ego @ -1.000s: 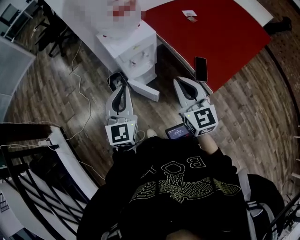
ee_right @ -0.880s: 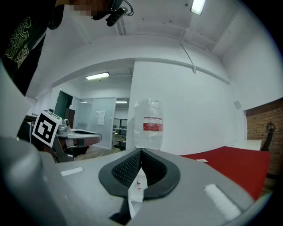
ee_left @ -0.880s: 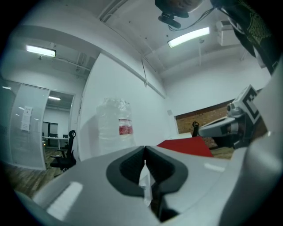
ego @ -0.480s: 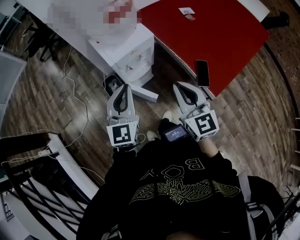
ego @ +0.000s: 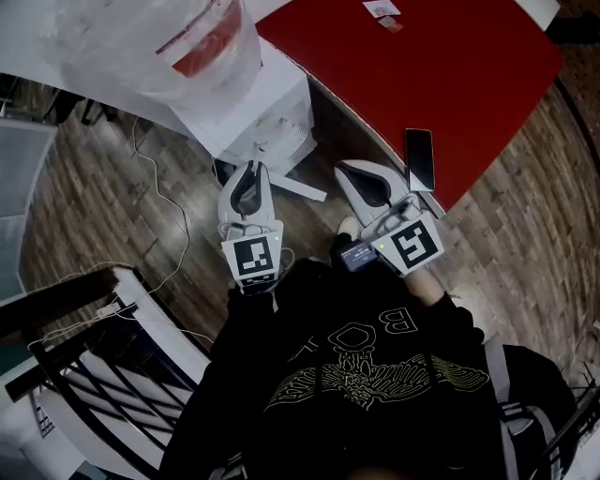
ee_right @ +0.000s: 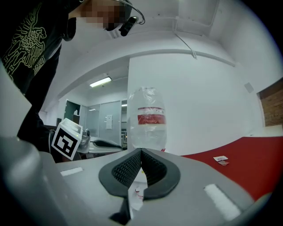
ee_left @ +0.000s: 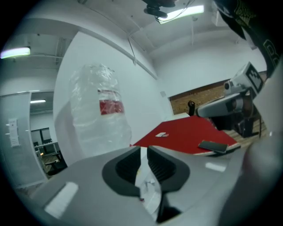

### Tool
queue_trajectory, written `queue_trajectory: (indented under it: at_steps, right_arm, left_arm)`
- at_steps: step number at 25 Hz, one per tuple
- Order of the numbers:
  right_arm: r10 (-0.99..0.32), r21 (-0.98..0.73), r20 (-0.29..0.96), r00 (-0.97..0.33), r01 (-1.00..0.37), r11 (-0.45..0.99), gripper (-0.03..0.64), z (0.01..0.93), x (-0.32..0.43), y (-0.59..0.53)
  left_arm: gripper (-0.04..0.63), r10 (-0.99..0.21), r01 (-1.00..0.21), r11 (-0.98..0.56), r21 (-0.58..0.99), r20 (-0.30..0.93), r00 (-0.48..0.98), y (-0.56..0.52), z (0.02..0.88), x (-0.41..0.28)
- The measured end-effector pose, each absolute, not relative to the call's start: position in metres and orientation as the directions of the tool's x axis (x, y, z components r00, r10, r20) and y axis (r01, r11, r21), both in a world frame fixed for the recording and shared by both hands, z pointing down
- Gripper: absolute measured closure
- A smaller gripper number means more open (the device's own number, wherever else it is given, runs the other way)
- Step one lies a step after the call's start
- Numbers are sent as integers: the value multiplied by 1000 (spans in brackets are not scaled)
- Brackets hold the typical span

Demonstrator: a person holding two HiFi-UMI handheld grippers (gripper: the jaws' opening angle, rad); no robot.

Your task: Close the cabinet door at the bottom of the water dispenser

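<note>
The white water dispenser (ego: 267,103) stands on the wood floor with a clear bottle (ego: 159,37) on top. Its bottom cabinet door (ego: 302,187) stands swung out, a white panel by the base. My left gripper (ego: 249,169) points at the dispenser's foot, just left of the door. In the left gripper view its jaws (ee_left: 143,150) are opening, a narrow gap between the pads and nothing in it. My right gripper (ego: 345,170) hovers right of the door, and in the right gripper view its pads (ee_right: 141,152) meet, empty. The bottle (ee_right: 150,119) shows beyond them.
A red table (ego: 441,75) fills the upper right, with a black phone (ego: 420,159) at its near edge and small cards (ego: 384,14) farther back. Cables (ego: 159,178) trail over the floor at left. A black railing (ego: 84,375) and a power strip (ego: 101,307) sit at lower left.
Both grippers have moved forward toward the dispenser's base, and the dispenser now looms closer in the head view. The left gripper has sunk a little toward the open door.
</note>
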State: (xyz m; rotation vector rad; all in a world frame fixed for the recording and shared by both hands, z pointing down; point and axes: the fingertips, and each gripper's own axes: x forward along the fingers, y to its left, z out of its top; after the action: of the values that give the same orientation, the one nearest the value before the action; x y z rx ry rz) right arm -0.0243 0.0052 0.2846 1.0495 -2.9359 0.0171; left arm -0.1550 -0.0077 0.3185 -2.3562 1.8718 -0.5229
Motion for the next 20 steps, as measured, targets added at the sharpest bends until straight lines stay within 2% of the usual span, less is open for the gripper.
queue_trajectory:
  at_steps: [4,9,15,20]
  right_arm:
    - [-644,-51,52,-763,-646,761,618,321,-18,-17]
    - [-624,-146,109,-774,-634,760,618,387,-18,-24]
    - [-586,-186,239,-774,-629,755,618,481,-26,-20]
    - [-578,-222,259,-774,-630,744,617,533,-23,-11]
  left_arm:
    - [526,-915,-899,-340,-276,318,248,-33,384,-141]
    - [506,-861,-813,-444,-378,431,270,-52,494,-127]
    - [479,-717,-735,-598,-321,625,310,-44,660,-110]
    - [422,-541,-566,-760,-319,793,280,-14,786,-105]
